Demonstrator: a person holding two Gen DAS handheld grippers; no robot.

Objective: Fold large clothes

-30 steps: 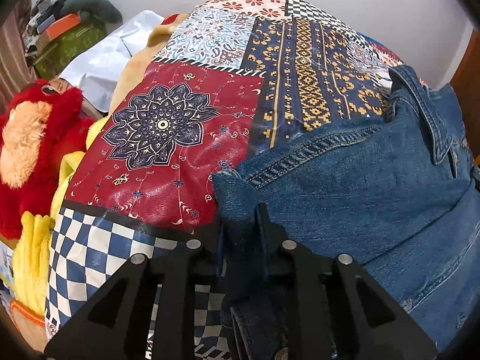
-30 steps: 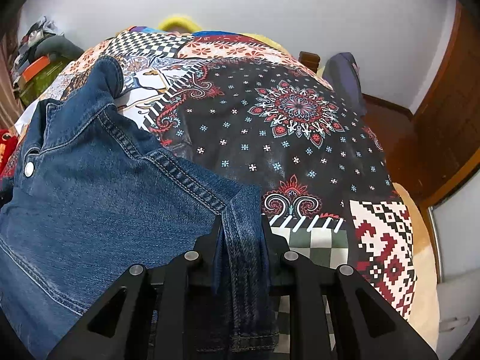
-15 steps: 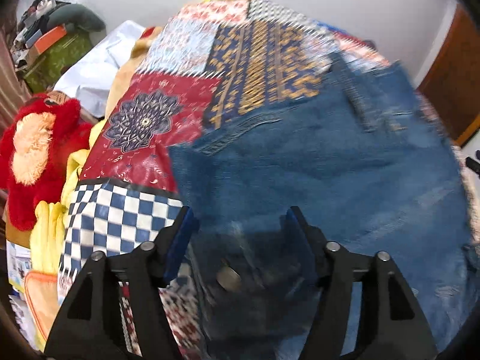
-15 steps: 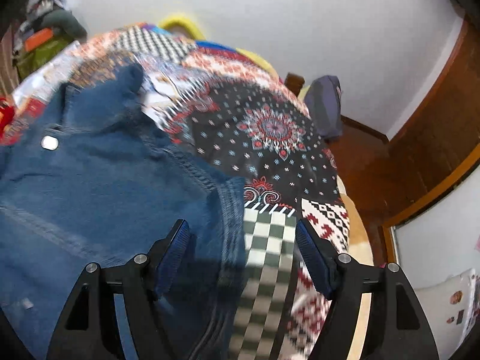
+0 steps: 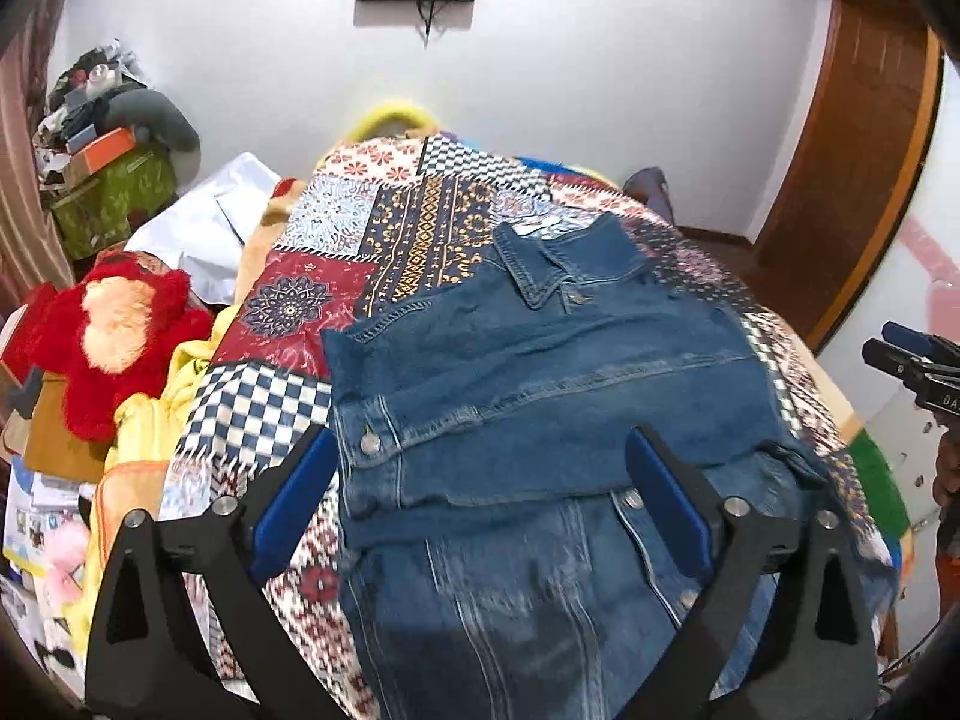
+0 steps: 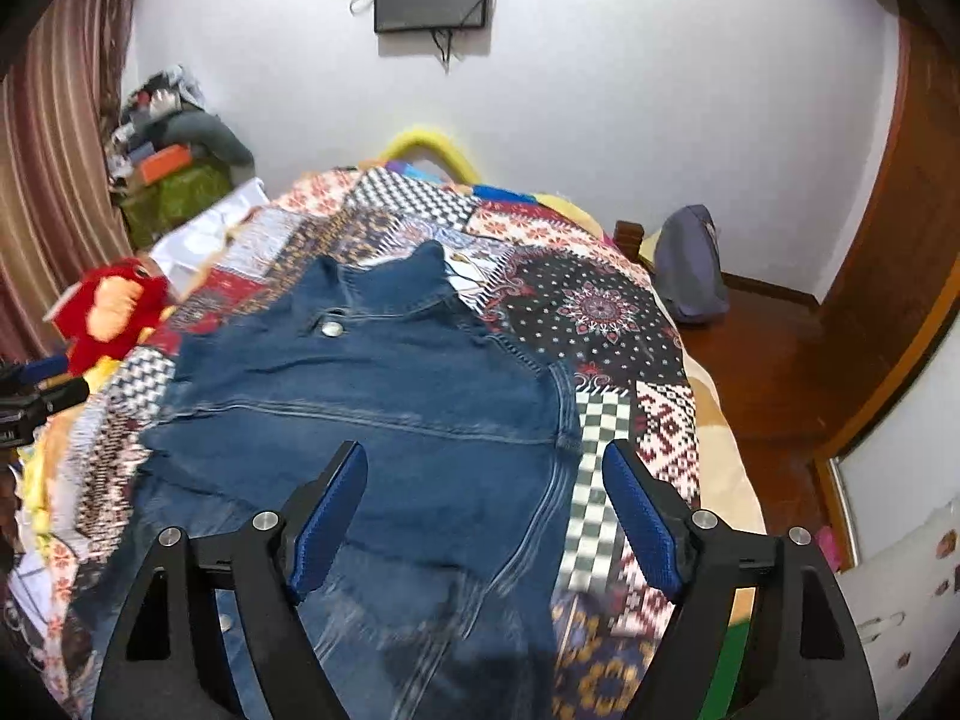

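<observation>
A second ago each pair of fingers was pinched shut on a denim edge; now both have let go and pulled back and up, so the room's far wall has come into sight. I judge that one fold has just been laid down and released, and the next step would be a fresh grip for a further fold.

Starting at the left: the left gripper (image 5: 480, 504) stands wide open with nothing between its blue pads (image 5: 294, 504), hanging above the denim jacket (image 5: 540, 390). The jacket lies straight ahead of these fingers on the patchwork bedspread (image 5: 336, 252), its collar at the far end and a folded-over layer crossing just beyond the fingertips (a metal button sits near the left finger). Left of the fingers, beside the bed, slumps a fluffy red plush toy (image 5: 114, 330).

The right gripper (image 6: 486, 516) is likewise spread wide and empty, above the jacket's (image 6: 384, 396) right-hand seam; to the right of its fingers the bedspread (image 6: 600, 312) shows bare.

The denim is thick and stiff-looking, with raised stitched seams and faded streaks, so I expect it to hold a crease but bulk up where layers stack. The bedspread looks smooth and slightly glossy, a busy print of checks and medallions.
</observation>
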